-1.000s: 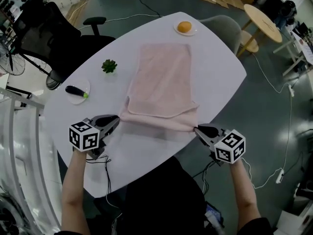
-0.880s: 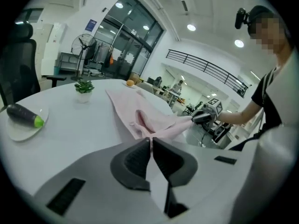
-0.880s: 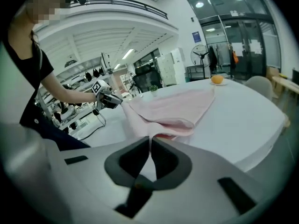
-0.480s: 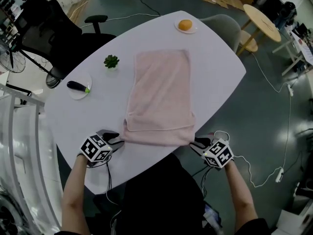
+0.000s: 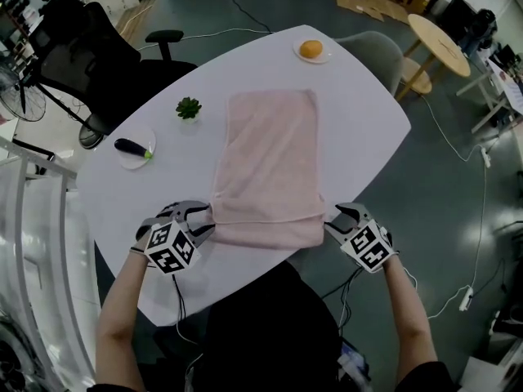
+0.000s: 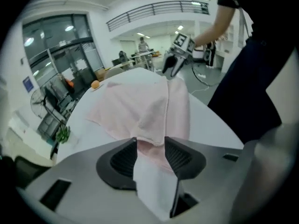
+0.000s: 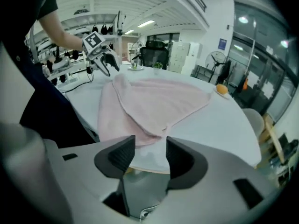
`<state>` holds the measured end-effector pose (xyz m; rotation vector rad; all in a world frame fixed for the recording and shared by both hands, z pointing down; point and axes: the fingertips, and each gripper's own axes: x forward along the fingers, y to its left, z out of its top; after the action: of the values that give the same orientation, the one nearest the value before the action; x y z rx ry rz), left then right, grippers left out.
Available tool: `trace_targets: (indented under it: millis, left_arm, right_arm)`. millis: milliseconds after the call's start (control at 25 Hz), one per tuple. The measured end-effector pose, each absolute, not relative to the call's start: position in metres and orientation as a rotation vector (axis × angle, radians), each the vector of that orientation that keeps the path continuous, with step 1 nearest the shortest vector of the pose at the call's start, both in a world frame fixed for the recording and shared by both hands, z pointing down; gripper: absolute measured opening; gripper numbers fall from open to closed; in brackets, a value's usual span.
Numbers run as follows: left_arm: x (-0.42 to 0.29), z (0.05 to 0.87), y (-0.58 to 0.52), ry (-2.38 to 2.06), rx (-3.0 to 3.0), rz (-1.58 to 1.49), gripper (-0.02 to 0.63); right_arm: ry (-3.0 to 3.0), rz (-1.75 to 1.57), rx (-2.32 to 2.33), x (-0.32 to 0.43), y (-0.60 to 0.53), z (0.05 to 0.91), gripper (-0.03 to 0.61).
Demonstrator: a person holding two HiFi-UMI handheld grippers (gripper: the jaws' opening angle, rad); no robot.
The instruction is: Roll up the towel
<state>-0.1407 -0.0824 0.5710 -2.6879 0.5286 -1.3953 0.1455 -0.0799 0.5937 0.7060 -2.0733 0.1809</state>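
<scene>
At the table's near edge, the left gripper (image 5: 203,219) sits at the towel's near left corner. Its jaws have just been opening and now stand apart. Pink cloth lies between their tips, but the pads do not press on it, so I read it as let go. The right gripper (image 5: 337,219) mirrors it at the near right corner. Its jaws have also just been opening and are parted, with the cloth's corner just ahead of them and the table edge showing in the gap. It holds nothing.

Between the two, the towel (image 5: 270,145) lies lengthwise on the table (image 5: 359,113), running away from the person. Its near end is turned over onto itself in one narrow band, with the hem of that flap crossing from corner to corner. Everything beyond the band lies flat and single, reaching most of the way to the orange (image 5: 310,49) at the far side. A plant (image 5: 189,109) stands to the left, well clear of the cloth.

By my reading, only the first turn is laid down. The roll proper is left: take the folded band again at both ends and keep turning it over toward the far end until no flat cloth remains.
</scene>
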Motion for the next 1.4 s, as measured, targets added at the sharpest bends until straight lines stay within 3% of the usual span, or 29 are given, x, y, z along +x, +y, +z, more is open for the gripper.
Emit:
trace_targets:
  millis: [200, 240, 320, 440, 680, 1000, 1160, 1240, 1400]
  left_arm:
    - [-0.129, 0.588, -0.094, 0.323, -2.410, -1.492, 0.199]
    - [-0.127, 0.590, -0.098, 0.327, -2.385, -1.493, 0.181]
    - [-0.128, 0.589, -0.107, 0.399, -2.379, -1.484, 0.037]
    - [-0.130, 0.581, -0.116, 0.548, -2.535, -1.458, 0.012]
    - [-0.144, 0.569, -0.135, 0.872, -2.819, -1.352, 0.012]
    - [-0.179, 0.603, -0.171, 1.800, -3.303, -1.331, 0.012]
    - [-0.175, 0.597, -0.175, 1.816, -3.412, -1.118, 0.012]
    - [-0.165, 0.577, -0.172, 1.516, -3.343, -1.084, 0.042]
    - [-0.137, 0.555, -0.130, 0.664, -2.852, -1.342, 0.299]
  right_arm:
    - [-2.009, 0.052, 0.546, 0.140, -0.094, 0.607, 0.167]
    - [-1.999, 0.027, 0.531, 0.138, -0.097, 0.608, 0.143]
    - [-2.001, -0.001, 0.520, 0.133, -0.103, 0.607, 0.072]
    - [-2.030, -0.015, 0.504, 0.129, -0.107, 0.595, 0.025]
    - [-2.092, 0.026, 0.536, 0.124, -0.130, 0.578, 0.023]
    - [-1.912, 0.389, 0.767, 0.152, -0.180, 0.619, 0.025]
    - [-1.921, 0.594, 0.857, 0.157, -0.181, 0.628, 0.076]
    - [-1.955, 0.541, 0.864, 0.156, -0.183, 0.622, 0.110]
    - [-1.980, 0.469, 0.852, 0.155, -0.184, 0.614, 0.124]
